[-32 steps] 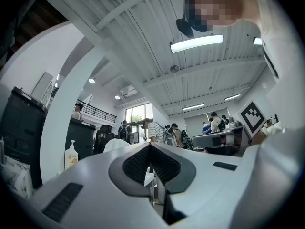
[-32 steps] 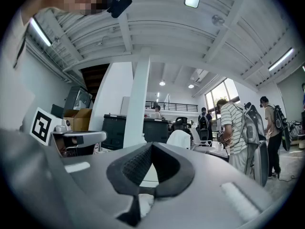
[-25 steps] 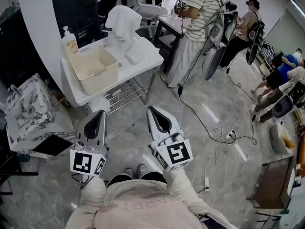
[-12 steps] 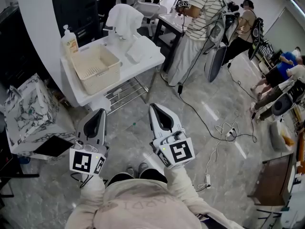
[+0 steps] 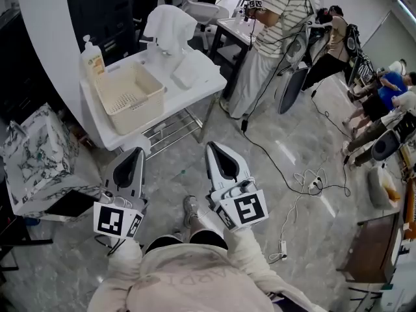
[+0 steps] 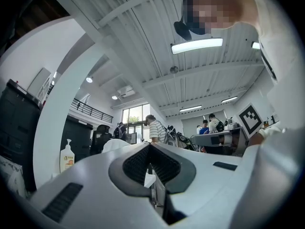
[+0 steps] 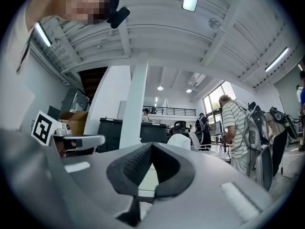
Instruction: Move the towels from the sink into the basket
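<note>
Both grippers are held low over the floor, well short of the basket [image 5: 140,112]. The left gripper [image 5: 132,162] is clenched: in its own view [image 6: 150,148] the ribbed pads meet at the tips with nothing between them. The right gripper [image 5: 217,157] is clenched and empty too [image 7: 151,147].

The basket, a cream perforated tub, sits on the white sink unit [image 5: 203,87] and looks empty, though its near wall hides part of its floor. Beyond the basket, a white towel [image 5: 169,23] hangs draped over something upright that it covers completely. Just beside the basket, on the side toward the striped-shirted person [image 5: 281,19], a second folded towel [image 5: 184,71] lies flat; white on white, its edges are hard to trace, and the sink bowl itself cannot be made out. A soap bottle [image 5: 93,56] stands behind the basket's far corner, against the white pillar [image 5: 47,44].

Down from the basket, a marble-patterned bag [image 5: 31,153] is cut by the picture's edge. The gripper views show only slivers of the sink unit past their own bodies.
</note>
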Demonstrator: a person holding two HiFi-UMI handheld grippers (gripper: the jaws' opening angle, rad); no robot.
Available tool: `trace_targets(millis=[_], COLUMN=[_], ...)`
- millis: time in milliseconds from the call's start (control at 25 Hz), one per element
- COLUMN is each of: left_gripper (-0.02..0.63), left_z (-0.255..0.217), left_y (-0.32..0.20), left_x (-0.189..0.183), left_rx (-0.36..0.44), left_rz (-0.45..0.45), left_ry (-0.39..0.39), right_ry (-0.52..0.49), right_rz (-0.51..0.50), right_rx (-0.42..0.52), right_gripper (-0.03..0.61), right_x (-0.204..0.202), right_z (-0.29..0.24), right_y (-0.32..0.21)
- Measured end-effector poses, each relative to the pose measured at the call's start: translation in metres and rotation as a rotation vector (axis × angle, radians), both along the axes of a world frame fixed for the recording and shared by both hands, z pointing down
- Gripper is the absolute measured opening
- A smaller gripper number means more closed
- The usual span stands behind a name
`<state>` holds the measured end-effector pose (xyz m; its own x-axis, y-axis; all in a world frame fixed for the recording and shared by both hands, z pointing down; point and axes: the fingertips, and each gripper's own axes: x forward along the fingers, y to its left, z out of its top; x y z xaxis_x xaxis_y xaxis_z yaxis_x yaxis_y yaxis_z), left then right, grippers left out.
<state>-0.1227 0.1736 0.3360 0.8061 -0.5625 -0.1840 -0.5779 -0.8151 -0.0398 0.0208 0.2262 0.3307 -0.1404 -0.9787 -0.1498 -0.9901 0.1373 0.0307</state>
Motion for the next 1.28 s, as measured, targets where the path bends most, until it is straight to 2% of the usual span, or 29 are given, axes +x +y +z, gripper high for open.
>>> trace_targets(millis=[240, 960, 1280], left_gripper=[0.005, 0.005, 0.005], left_z=[-0.001, -0.019, -0.017], left_y=[-0.035, -0.147, -0.178], left_x=[0.024, 0.136, 0.158], left_rx=[0.007, 0.033, 0.045], left_rz=[-0.026, -0.104, -0.167], left_ry=[0.005, 0.003, -0.015], right_ry=[0.0, 0.019, 0.019], right_rz=[-0.034, -0.143, -0.194], right_rx=[-0.006, -0.028, -0.044], right_gripper=[0.009, 0.011, 0.011], right_x=[0.026, 0.131, 0.16], right_z=[0.002, -0.005, 0.004], right_y=[-0.041, -0.176, -0.216])
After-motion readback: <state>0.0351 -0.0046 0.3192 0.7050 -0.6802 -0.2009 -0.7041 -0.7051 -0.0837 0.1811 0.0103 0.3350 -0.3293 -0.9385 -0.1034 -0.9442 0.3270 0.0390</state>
